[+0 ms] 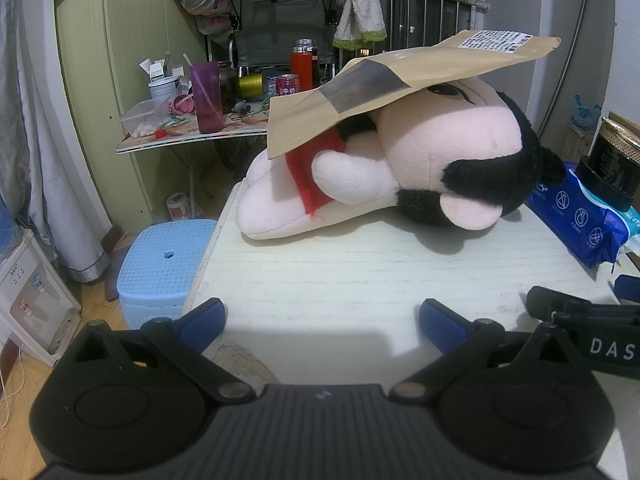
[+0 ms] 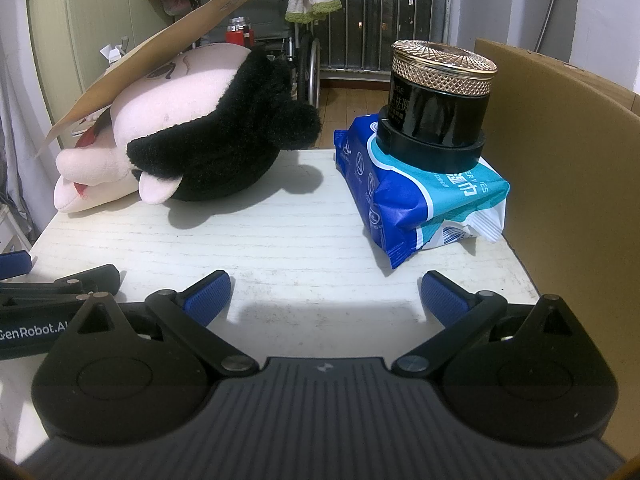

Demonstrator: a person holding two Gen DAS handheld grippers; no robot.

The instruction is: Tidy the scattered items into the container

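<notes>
Right wrist view: right gripper, fingers spread apart and empty, low over the near edge of the white wood-grain worktop.
Ahead-right of fingers: black glass jar with gold lattice lid standing on a blue plastic pack of wet wipes, long axis running away from the fingers.
Container: brown cardboard box wall, just right of the pack.
Left gripper: fingers apart, empty; pink and black plush doll ahead, lying crosswise, brown kraft paper pouch resting on top.
Judgement: right arm nearer the jar; bare worktop between gives open approach.
</notes>
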